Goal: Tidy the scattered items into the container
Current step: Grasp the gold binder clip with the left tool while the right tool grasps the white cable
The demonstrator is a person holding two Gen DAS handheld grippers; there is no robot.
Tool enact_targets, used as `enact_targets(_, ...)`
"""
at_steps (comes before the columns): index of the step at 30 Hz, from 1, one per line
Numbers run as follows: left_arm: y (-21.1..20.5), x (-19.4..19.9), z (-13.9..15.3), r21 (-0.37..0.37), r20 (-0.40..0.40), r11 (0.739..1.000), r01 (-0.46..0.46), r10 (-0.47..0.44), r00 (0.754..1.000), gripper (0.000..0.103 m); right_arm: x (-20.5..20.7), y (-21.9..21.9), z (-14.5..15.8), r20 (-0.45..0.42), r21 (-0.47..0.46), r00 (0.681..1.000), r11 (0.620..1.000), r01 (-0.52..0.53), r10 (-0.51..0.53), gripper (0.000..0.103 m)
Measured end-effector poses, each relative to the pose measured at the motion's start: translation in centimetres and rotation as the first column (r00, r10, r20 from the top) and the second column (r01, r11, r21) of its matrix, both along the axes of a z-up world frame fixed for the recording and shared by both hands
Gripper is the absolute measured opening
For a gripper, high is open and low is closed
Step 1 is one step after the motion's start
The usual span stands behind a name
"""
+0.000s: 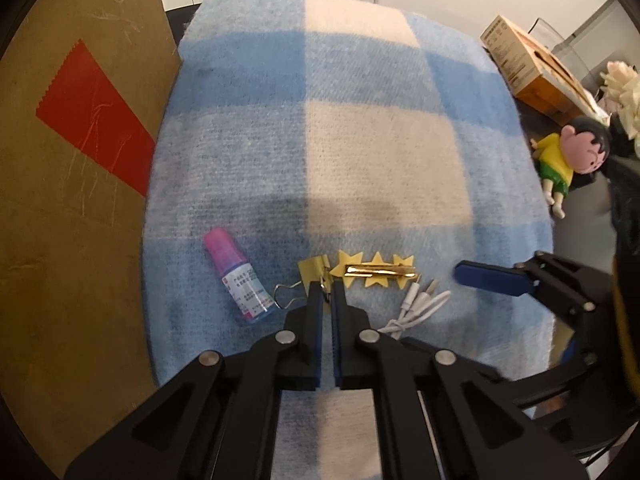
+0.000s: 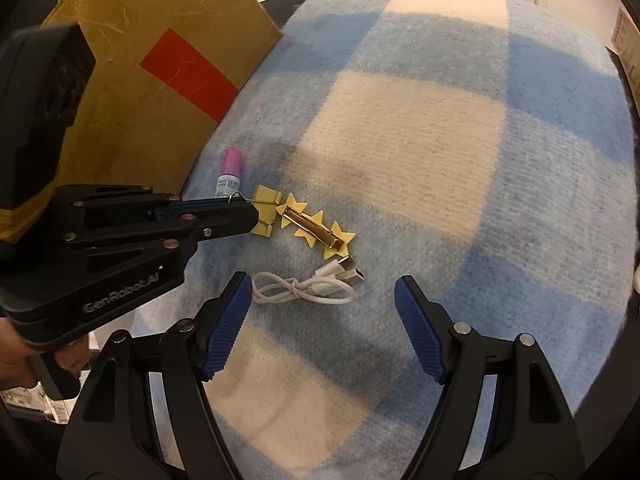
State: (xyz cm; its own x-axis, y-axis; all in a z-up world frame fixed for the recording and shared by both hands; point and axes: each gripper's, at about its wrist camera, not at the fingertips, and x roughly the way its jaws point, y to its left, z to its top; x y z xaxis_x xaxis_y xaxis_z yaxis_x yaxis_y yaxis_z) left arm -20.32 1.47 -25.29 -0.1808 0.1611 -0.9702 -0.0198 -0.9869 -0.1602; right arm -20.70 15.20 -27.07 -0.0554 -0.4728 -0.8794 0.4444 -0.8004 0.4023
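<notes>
Careful: your left tongs point(image 1: 327, 286) pinched nearly closed on yellow binder clip point(image 1: 314, 270) on blanket point(image 1: 360, 140); thin grip may slip, nudging star hair clip point(image 1: 374, 274). Right tongs point(image 2: 324, 292) wide open, empty, over white cable point(image 2: 308, 286).

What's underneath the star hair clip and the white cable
Both the star hair clip and the white cable lie directly on the blue-and-cream checked blanket. What the blanket rests on is covered; only a dark edge shows around it.
</notes>
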Motion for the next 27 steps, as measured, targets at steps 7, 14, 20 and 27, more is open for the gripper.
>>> enact_targets(7, 0.1, -0.1, -0.1, -0.008, 0.011, 1.000, 0.005, -0.005, 1.000, 0.003, 0.3, -1.9, -0.3, -0.061, 0.072, 0.996, 0.995, -0.064, 0.068, 0.073)
enact_targets(14, 0.2, -0.1, 0.0, -0.014, 0.013, 1.000, 0.014, -0.014, 1.000, 0.002, 0.4, -2.1, -0.2, -0.097, 0.147, 0.993, 0.988, -0.045, 0.060, 0.040)
enact_targets(20, 0.1, 0.2, 0.2, -0.021, 0.014, 1.000, 0.013, -0.013, 1.000, 0.001, 0.5, -2.2, 0.3, -0.101, 0.165, 0.994, 0.986, -0.025, 0.042, 0.032)
enact_targets(27, -0.1, 0.8, 0.7, -0.019, 0.009, 1.000, 0.010, -0.010, 1.000, 0.001, 0.0, -2.0, 0.9, -0.086, 0.164, 0.996, 0.986, 0.042, -0.028, 0.007)
